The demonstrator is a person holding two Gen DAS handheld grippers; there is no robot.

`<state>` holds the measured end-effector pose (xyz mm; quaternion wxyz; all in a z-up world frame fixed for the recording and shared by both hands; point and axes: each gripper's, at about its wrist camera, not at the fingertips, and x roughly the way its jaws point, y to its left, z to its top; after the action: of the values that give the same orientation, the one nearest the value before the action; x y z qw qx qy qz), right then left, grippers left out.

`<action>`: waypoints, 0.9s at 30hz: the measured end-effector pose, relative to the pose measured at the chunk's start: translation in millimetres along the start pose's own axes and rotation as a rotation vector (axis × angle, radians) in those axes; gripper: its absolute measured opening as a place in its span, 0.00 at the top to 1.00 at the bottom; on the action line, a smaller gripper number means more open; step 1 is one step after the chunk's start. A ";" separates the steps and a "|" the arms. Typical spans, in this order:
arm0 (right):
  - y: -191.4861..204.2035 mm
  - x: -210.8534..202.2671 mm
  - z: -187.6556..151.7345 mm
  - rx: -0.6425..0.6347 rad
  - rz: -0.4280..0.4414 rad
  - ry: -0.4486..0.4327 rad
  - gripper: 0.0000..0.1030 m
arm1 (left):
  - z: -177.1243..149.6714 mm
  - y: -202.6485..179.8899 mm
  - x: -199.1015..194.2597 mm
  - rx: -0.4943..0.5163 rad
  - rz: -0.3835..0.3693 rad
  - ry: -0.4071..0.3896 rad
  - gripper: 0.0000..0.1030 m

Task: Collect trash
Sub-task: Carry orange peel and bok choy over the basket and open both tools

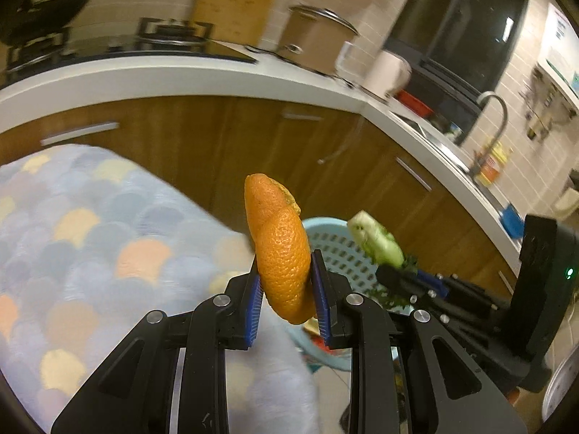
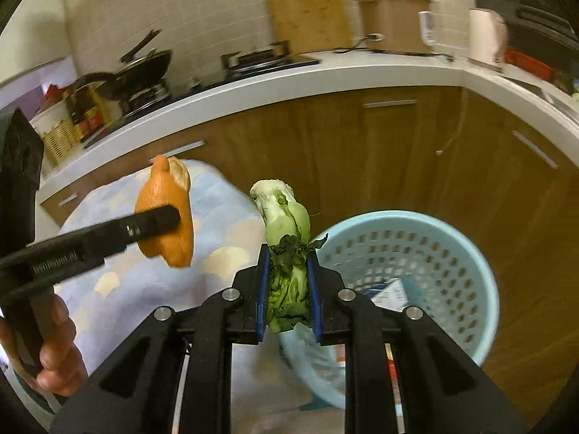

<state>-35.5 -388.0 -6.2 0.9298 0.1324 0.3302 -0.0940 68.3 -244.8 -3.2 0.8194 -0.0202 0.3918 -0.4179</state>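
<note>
**Two scraps in hand, basket just ahead**

We are mid-carry. Our left gripper (image 1: 284,289) is clamped on a curl of orange peel (image 1: 278,249), which stands up between the blue pads (image 1: 253,311) with most of its length above them. Our right gripper (image 2: 287,289) is closed around a wilted bok choy stub (image 2: 286,246), pale root end up, dark limp leaves squeezed between the jaws. Both pieces are held in the air, off any surface.

The light blue perforated basket (image 2: 481,275) sits low and to the right of the right gripper; some paper or wrappers seem to lie in it already. From the left wrist view the basket (image 1: 325,228) shows just behind the peel, with the right gripper between us and its far rim.

We judge the pickup done and the drop still to come. The next move calls for bringing each gripper over the basket's mouth and opening the jaws there, most likely the right one first since it is nearer.

To the left lies a pastel scale-patterned cloth (image 1: 90,224) over a surface. Wooden cabinet doors (image 2: 380,166) and a white countertop (image 2: 289,86) curve round the far side, bearing a stove and a pot. What stands in our way is mainly our own second gripper: the two are close together and could crowd each other over the basket.
</note>
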 end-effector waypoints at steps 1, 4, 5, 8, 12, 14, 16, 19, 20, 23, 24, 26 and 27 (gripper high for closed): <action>-8.1 -1.8 -0.2 0.011 -0.014 0.000 0.84 | -0.3 -6.5 6.8 0.010 -0.011 0.012 0.77; -27.1 -2.9 -2.3 0.054 -0.024 0.017 0.84 | -3.6 -23.6 24.1 0.041 -0.034 0.045 0.77; -30.8 -3.0 -3.6 0.065 -0.028 0.020 0.84 | -5.2 -29.6 30.1 0.051 -0.042 0.058 0.77; -47.4 0.7 -8.8 0.095 -0.073 0.038 0.84 | -10.5 -41.9 43.4 0.069 -0.063 0.087 0.77; -65.0 5.5 -16.8 0.138 -0.096 0.059 0.84 | -18.4 -56.0 62.7 0.097 -0.071 0.129 0.76; -71.6 7.6 -20.6 0.158 -0.104 0.073 0.83 | -23.1 -61.1 71.2 0.107 -0.061 0.148 0.73; -79.2 14.0 -24.2 0.188 -0.108 0.104 0.81 | -25.5 -62.0 76.8 0.107 -0.037 0.159 0.63; -84.9 20.0 -29.2 0.206 -0.109 0.125 0.74 | -28.0 -60.5 78.4 0.101 -0.032 0.163 0.57; -85.8 21.5 -31.0 0.208 -0.113 0.131 0.67 | -28.8 -60.0 78.1 0.102 -0.030 0.164 0.55; -86.6 20.3 -33.1 0.212 -0.108 0.125 0.54 | -29.1 -57.3 74.2 0.101 -0.016 0.160 0.50; -85.3 18.8 -32.9 0.211 -0.102 0.122 0.54 | -28.9 -56.3 72.0 0.100 -0.014 0.157 0.50; -81.0 14.3 -31.4 0.201 -0.103 0.110 0.54 | -28.7 -53.6 66.7 0.095 -0.008 0.148 0.50; -79.6 12.2 -30.4 0.196 -0.103 0.103 0.54 | -28.5 -52.4 63.4 0.092 -0.004 0.139 0.50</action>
<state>-65.0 -455.2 -51.4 0.8881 0.2103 0.3733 -0.1667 36.3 -314.9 -43.7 0.7895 0.0460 0.4281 -0.4375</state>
